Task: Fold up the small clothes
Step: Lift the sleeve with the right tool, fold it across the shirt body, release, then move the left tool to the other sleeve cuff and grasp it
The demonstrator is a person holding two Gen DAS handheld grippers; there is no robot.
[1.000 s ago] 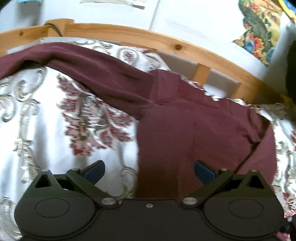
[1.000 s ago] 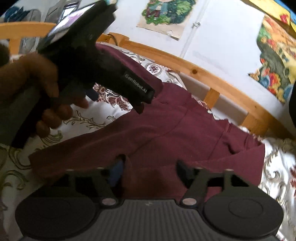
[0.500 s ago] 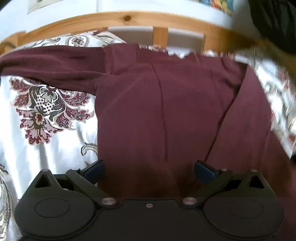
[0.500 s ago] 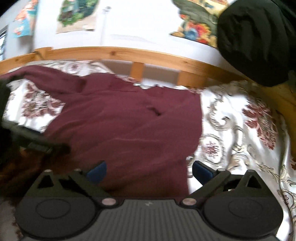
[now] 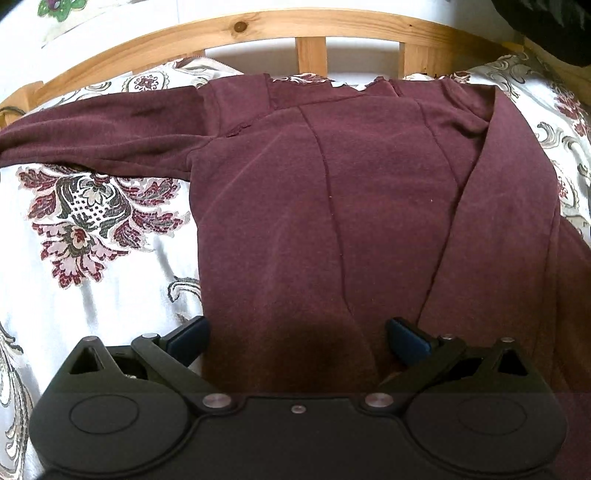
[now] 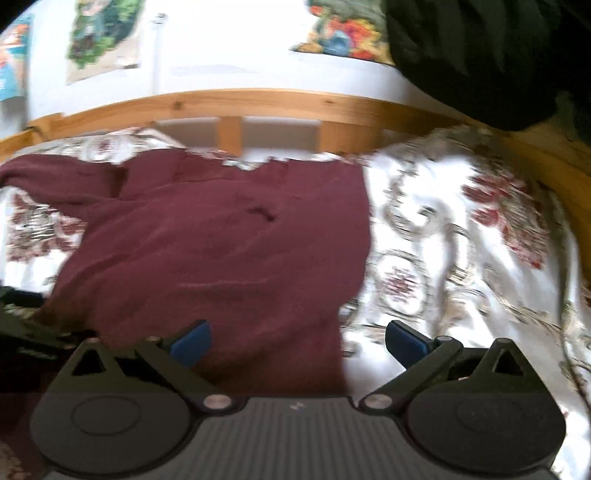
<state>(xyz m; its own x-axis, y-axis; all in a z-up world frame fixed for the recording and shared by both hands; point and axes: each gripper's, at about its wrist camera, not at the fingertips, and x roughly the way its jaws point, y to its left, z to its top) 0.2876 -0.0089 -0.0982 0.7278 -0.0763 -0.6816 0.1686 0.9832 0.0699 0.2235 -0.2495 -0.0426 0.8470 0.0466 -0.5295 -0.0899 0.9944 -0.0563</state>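
Over maroon top [image 5: 332, 206] on patterned bedspread [image 5: 103, 273]: right gripper [image 6: 297, 341] just spread wide, nothing clamped, right sleeve [image 5: 517, 206] folded across at 2 o'clock; left gripper [image 5: 297, 338] apart, empty; left sleeve [image 5: 96, 136] likely next.

A bed in a bright room with pictures on the wall.

The bed has a shiny white cover [image 5: 110, 295] with dark red flowers and grey swirls on it. A light brown wooden rail [image 5: 258, 26] with short upright slats runs along the far side of the bed. Behind it is a white wall [image 6: 229, 55] with colourful pictures [image 6: 103, 37] stuck on it. A big black thing [image 6: 480, 55] sits in the top right corner; what it is cannot be told.
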